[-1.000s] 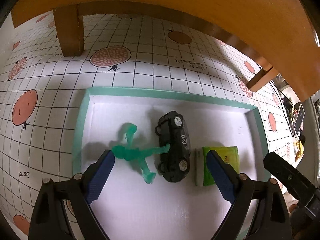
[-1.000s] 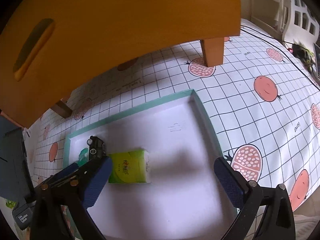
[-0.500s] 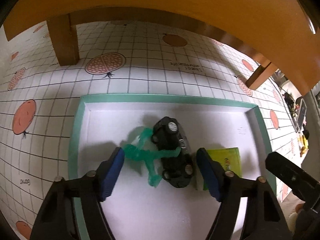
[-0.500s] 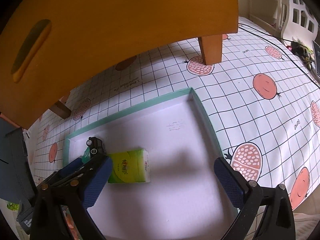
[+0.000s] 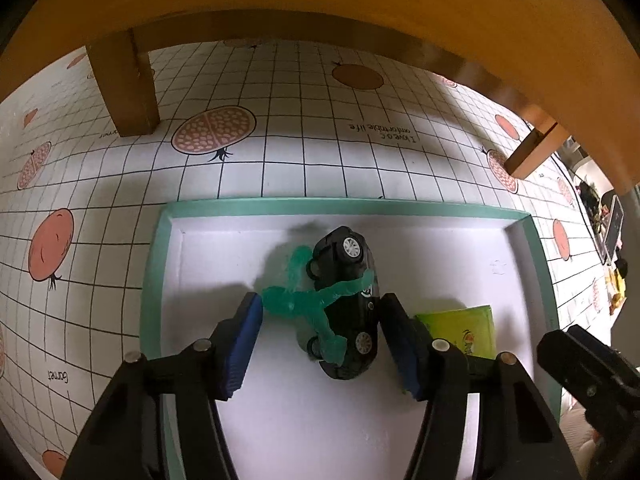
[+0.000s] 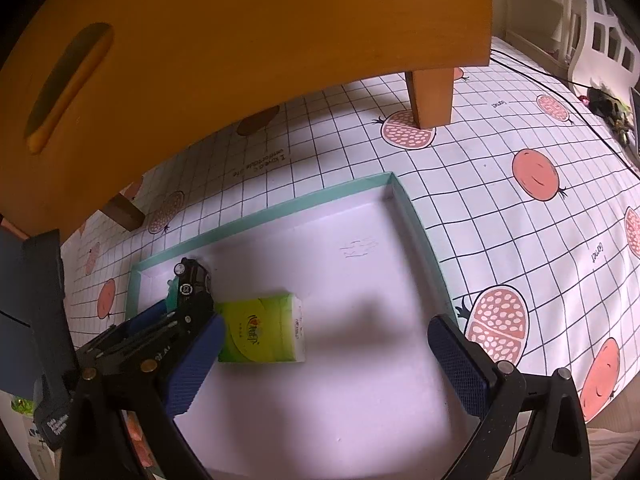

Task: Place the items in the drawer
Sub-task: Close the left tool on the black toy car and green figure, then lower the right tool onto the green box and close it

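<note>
Moved since earlier: left gripper has come down and narrowed around the toys; the green figure now lies over the black toy car rather than beside it.
Left claw: partly closed, blue pads bracketing figure and car. The left pad looks to touch the figure's arm, but I cannot tell if anything is truly clamped.
Right claw: right gripper hangs wide open over the tray, holding nothing.
Where the things are: car and figure sit in the far-left part of the white tray with the teal rim; the green tissue pack lies just right of the car.
Handling: the figure looks soft, rubbery and thin-limbed, likely to flex or slip, so take it by the torso. The car seems hard and glossy and may roll, so grip across its sides. The tissue pack should be light and squashy.
Writing: tablecloth reads "Garnet"; a longer line ends in "life". The pack's logo is too small to read.
Overhead: an orange wooden stool stands over the far side.
</note>
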{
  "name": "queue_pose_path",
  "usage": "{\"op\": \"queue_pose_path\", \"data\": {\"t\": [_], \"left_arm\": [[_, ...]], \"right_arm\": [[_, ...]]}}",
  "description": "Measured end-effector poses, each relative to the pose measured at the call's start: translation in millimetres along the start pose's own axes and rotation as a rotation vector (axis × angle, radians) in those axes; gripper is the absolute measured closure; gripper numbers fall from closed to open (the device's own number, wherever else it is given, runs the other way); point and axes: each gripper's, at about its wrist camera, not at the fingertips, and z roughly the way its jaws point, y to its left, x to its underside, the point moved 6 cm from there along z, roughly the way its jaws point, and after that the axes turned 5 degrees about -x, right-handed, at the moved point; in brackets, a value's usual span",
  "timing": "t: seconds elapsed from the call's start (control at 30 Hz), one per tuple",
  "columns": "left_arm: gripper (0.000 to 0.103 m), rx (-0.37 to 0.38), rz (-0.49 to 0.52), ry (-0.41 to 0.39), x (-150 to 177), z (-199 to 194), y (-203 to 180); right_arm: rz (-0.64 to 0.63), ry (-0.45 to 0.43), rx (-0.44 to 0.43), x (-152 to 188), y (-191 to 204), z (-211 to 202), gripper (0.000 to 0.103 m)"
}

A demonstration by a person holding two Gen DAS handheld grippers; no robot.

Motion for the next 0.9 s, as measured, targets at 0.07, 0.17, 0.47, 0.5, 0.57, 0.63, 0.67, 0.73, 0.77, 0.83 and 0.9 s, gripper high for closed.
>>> {"op": "queue_pose_path", "data": {"t": [0.07, 0.17, 0.47, 0.5, 0.57, 0.63, 0.67, 0.73, 0.77, 0.83, 0.9], "left_arm": [[0.041, 0.012, -0.004, 0.000, 0.0, 0.3, 0.4], [0.041, 0.015, -0.004, 0.002, 1.7, -0.9, 2.8], [0.041, 0.019, -0.068, 0.037, 16.1, -11.2, 24.1], [0.041, 0.019, -0.073, 0.040, 17.4, -11.8, 24.9], [0.041, 0.018, -0.082, 0.046, 21.1, -13.9, 27.8], [0.041, 0.017, -0.102, 0.050, 23.4, -15.3, 33.6], [0.041, 0.020, -0.113, 0.053, 24.6, -16.0, 36.4], [0.041, 0.029, -0.134, 0.056, 27.2, -18.3, 41.0], [0.041, 0.027, -0.138, 0.058, 28.3, -19.3, 42.4], [0.041, 0.020, -0.145, 0.062, 30.3, -20.7, 44.9], [0.041, 0.026, -0.168, 0.068, 32.2, -22.1, 48.5]], "right_arm": [[-0.007, 0.004, 0.000, 0.2, 0.5, 1.4, 0.000], [-0.017, 0.010, 0.000, 1.1, 2.8, 3.3, 0.000], [-0.108, 0.072, -0.015, 11.4, 24.3, 16.7, 0.001], [-0.123, 0.081, -0.016, 13.2, 27.5, 18.8, 0.001], [-0.147, 0.102, -0.022, 15.9, 32.0, 23.8, 0.001], [-0.169, 0.120, -0.014, 19.4, 35.9, 29.8, 0.001], [-0.176, 0.129, -0.007, 20.7, 36.6, 33.1, 0.001], [-0.189, 0.139, 0.012, 22.4, 37.3, 38.2, 0.001], [-0.196, 0.141, 0.018, 22.4, 37.8, 40.6, 0.002], [-0.205, 0.143, 0.025, 22.4, 38.4, 43.5, 0.002], [-0.218, 0.141, 0.034, 22.1, 38.9, 45.2, 0.002]]}}
